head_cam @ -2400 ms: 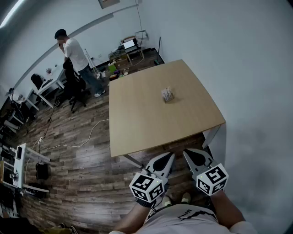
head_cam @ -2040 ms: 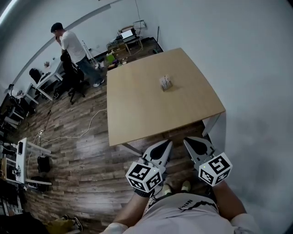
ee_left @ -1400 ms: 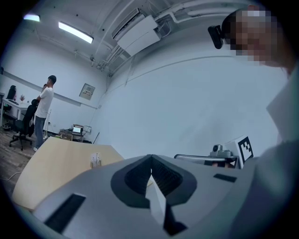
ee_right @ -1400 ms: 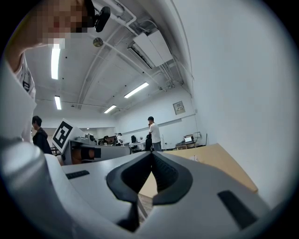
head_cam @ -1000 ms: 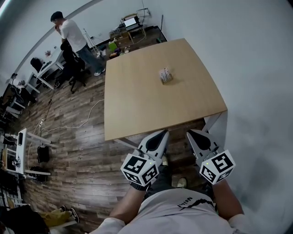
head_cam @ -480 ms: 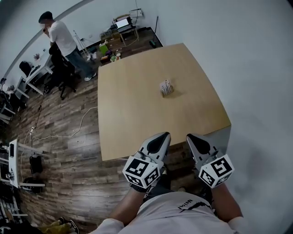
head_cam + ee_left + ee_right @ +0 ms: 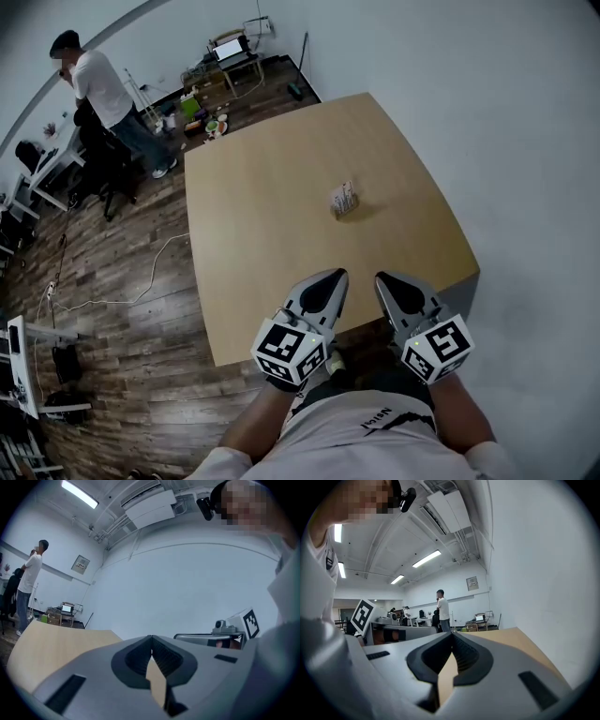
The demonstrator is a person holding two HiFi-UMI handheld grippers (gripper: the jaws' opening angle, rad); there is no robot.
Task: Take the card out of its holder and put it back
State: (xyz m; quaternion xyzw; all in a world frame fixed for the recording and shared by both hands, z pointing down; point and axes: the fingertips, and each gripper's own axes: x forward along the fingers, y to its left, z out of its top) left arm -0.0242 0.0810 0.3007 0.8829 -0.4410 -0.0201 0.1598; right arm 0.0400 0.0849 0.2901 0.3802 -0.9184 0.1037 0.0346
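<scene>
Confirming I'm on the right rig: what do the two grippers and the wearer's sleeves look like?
The left gripper and right gripper are light grey pointed shells with black ribbed pads, each carrying a white cube with black square markers. The wearer has a white short-sleeved T-shirt.

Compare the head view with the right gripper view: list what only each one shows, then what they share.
Only the head view: the card holder standing on the table, and the wooden floor. Only the right gripper view: ceiling lights, and a close look at the right gripper, jaws closed tip to tip, nothing between them. Both: the table, the standing person in a white shirt, and the left gripper beside the right.
</scene>
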